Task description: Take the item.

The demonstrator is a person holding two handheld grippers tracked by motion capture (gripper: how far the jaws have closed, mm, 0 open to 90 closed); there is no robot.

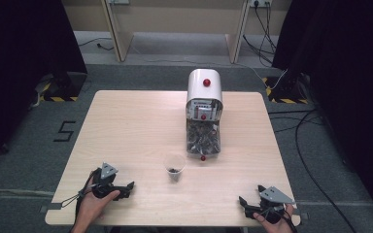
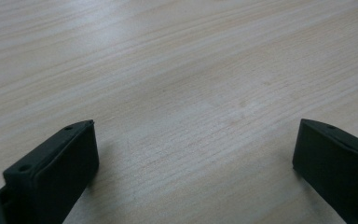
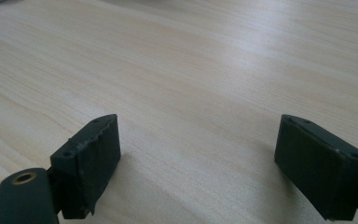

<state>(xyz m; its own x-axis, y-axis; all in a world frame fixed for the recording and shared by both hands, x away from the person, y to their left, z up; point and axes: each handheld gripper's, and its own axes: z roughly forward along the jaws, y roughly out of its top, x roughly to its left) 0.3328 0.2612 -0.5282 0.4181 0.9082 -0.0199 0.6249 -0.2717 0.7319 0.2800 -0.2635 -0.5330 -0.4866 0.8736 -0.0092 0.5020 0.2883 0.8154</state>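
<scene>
A white dispenser [image 1: 204,90] with a red knob and a clear bin of dark pieces stands at the table's back middle. In front of it sits a clear plastic cup [image 1: 174,166] holding a few dark pieces. My left gripper [image 1: 127,189] rests on the table at the front left, held by a hand, jaws wide apart over bare wood [image 2: 196,123]. My right gripper [image 1: 244,203] lies at the front right edge, also open with nothing between its jaws [image 3: 198,128]. Both are well apart from the cup.
The light wooden table [image 1: 126,126] has open surface left of the dispenser and between the grippers. Cables [image 1: 301,136] run over the grey floor at the right. Dark curtains hang at both sides, and desk legs stand behind.
</scene>
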